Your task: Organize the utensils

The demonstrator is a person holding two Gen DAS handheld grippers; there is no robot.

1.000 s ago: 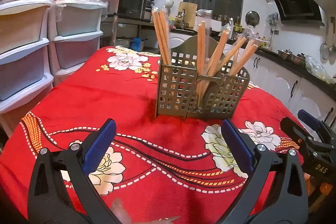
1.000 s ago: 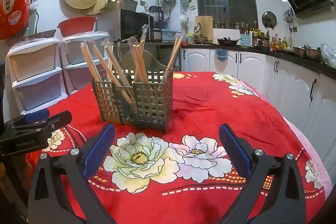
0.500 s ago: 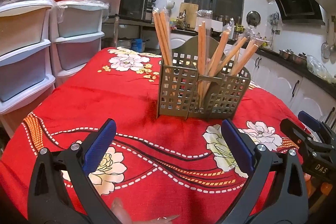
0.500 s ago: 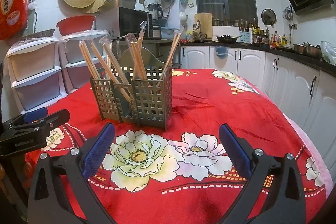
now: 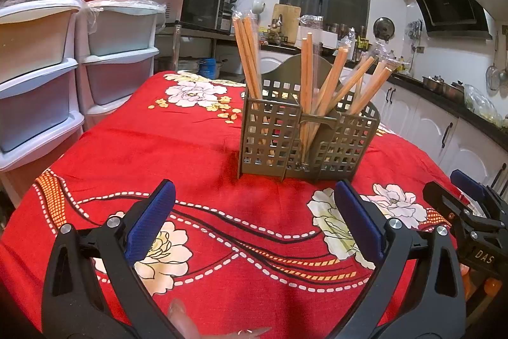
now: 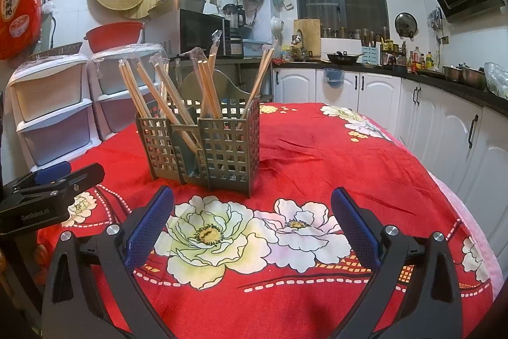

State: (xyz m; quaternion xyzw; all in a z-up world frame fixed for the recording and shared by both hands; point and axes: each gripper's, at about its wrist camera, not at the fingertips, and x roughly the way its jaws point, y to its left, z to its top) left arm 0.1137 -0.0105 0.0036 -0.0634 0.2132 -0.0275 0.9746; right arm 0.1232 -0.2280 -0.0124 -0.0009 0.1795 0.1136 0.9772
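An olive-grey lattice utensil caddy (image 5: 304, 145) stands on the red flowered tablecloth (image 5: 177, 148). Several wrapped wooden chopsticks (image 5: 330, 84) stand upright or lean in its compartments. The caddy also shows in the right wrist view (image 6: 203, 145) with its chopsticks (image 6: 158, 94). My left gripper (image 5: 254, 218) is open and empty, low over the cloth in front of the caddy. My right gripper (image 6: 254, 221) is open and empty, also short of the caddy. Each gripper shows at the edge of the other's view: the right one (image 5: 470, 212), the left one (image 6: 47, 189).
White plastic drawer towers (image 5: 63, 78) stand left of the table. White kitchen cabinets (image 6: 444, 123) and a dark counter run along the right. A microwave (image 6: 197, 34) sits behind. The table edge curves down at the right (image 6: 476, 227).
Both grippers stay open and empty. The views have shifted only slightly; the caddy sits a touch lower and nearer in both.
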